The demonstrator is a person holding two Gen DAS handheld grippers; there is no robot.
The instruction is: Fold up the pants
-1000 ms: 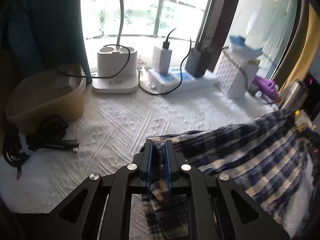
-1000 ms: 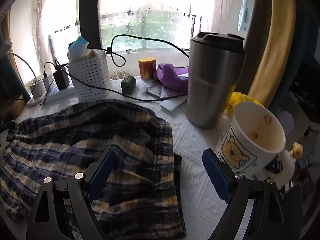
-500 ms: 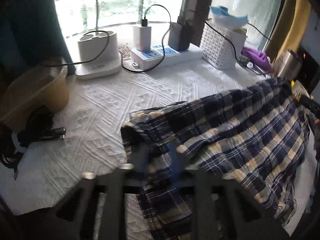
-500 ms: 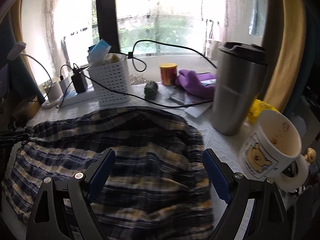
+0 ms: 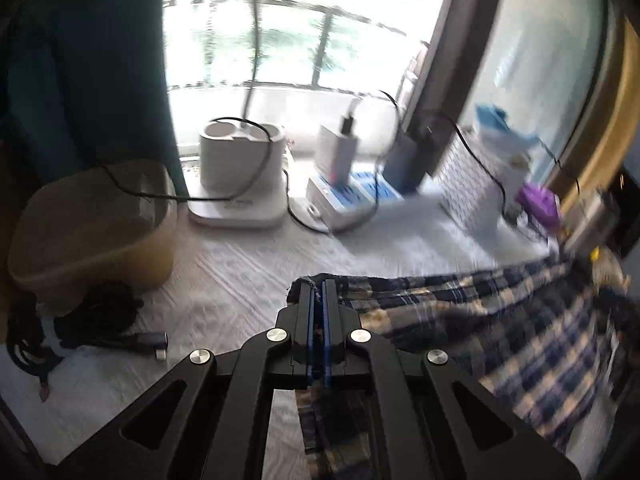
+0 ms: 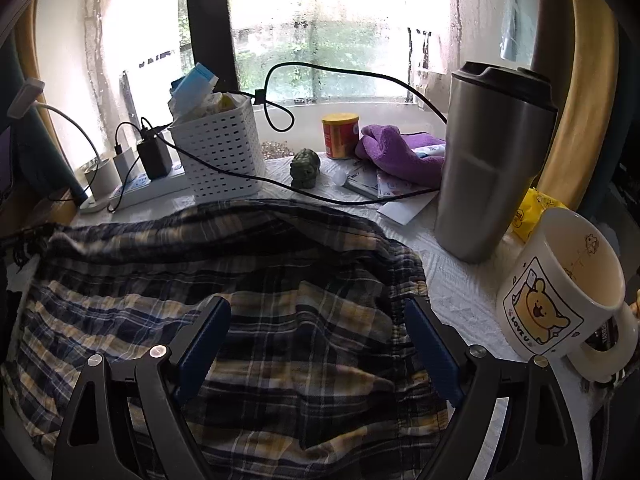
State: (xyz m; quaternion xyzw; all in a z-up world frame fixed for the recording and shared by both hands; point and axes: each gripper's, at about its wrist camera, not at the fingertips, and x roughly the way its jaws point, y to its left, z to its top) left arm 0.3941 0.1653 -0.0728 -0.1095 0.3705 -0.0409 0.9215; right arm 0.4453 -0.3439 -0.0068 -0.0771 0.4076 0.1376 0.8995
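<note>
Your left claw (image 5: 319,292) was clenched on what looked, through blur, like the plaid pants' (image 6: 256,280) edge at lower center; your right claw (image 6: 316,332) hung released above them.

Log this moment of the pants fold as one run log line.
step: fold pants | left gripper: shut on plaid pants edge, lifted | right gripper: open above pants | nearby: bear mug, steel tumbler

A home, by a window. A cartoon mug (image 6: 560,296), travel tumbler (image 6: 492,160) and power strip (image 5: 352,196) crowd the worktop (image 5: 248,276).
</note>
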